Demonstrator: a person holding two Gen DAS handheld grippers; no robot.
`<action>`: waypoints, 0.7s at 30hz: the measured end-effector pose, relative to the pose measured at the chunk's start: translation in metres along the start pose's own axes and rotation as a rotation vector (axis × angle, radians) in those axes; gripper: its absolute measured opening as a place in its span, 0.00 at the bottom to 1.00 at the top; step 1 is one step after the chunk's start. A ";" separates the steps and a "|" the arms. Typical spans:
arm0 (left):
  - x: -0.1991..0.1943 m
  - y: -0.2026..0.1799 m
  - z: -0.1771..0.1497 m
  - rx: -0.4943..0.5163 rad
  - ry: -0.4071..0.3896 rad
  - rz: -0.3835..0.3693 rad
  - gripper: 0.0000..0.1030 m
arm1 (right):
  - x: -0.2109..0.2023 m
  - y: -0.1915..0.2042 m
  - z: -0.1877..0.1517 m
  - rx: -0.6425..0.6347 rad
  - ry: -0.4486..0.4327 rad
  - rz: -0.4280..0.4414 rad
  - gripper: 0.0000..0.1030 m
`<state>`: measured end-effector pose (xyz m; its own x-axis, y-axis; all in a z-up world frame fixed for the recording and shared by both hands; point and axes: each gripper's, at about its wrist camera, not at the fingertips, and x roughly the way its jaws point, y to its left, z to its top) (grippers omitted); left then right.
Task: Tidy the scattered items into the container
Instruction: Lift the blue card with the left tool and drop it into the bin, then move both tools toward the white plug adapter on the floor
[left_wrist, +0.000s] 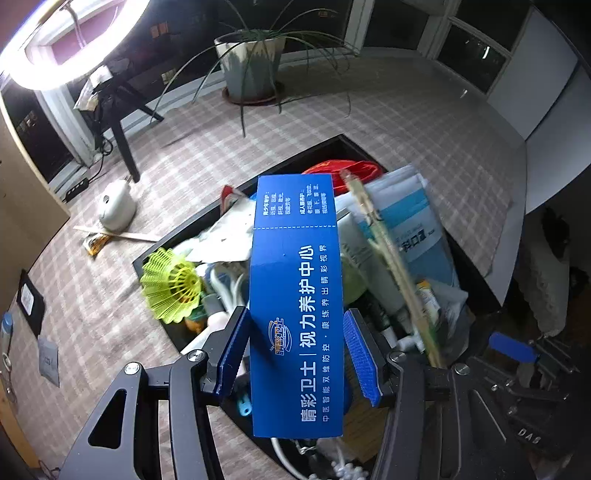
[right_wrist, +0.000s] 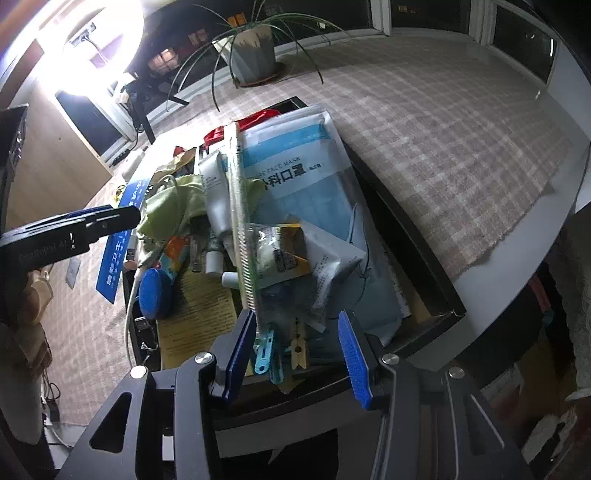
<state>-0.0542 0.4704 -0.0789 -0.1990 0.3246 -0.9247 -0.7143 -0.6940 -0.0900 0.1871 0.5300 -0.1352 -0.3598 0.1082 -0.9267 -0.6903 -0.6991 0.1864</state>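
Observation:
My left gripper (left_wrist: 295, 354) is shut on a long blue box (left_wrist: 295, 295) with white Chinese print and holds it above the black container (left_wrist: 332, 146), which is full of items. The box also shows in the right wrist view (right_wrist: 110, 266), held by the left gripper (right_wrist: 110, 218). My right gripper (right_wrist: 297, 350) is open and empty over the near end of the container (right_wrist: 424, 254), just above a long clear-and-green ruler (right_wrist: 240, 221), a face mask pack (right_wrist: 306, 177) and some clips.
On the checked tablecloth to the left lie a white round device (left_wrist: 116, 205), a wooden stick (left_wrist: 118, 233), a small orange packet (left_wrist: 94, 243) and a grey sachet (left_wrist: 48, 360). A potted plant (left_wrist: 251, 62) stands at the back. A ring light (left_wrist: 74, 48) glares at top left.

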 end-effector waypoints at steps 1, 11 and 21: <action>0.001 -0.003 0.000 0.008 0.005 0.000 0.56 | 0.001 -0.001 0.000 0.002 0.003 0.003 0.41; -0.020 0.033 -0.015 -0.036 -0.024 0.017 0.61 | 0.005 0.026 0.003 -0.024 0.017 0.027 0.41; -0.042 0.150 -0.054 -0.164 -0.036 0.089 0.61 | 0.009 0.098 0.024 -0.105 0.028 0.120 0.41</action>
<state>-0.1162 0.3179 -0.0732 -0.2828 0.2782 -0.9179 -0.5742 -0.8157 -0.0703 0.1009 0.4794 -0.1177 -0.4170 0.0007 -0.9089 -0.5731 -0.7763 0.2624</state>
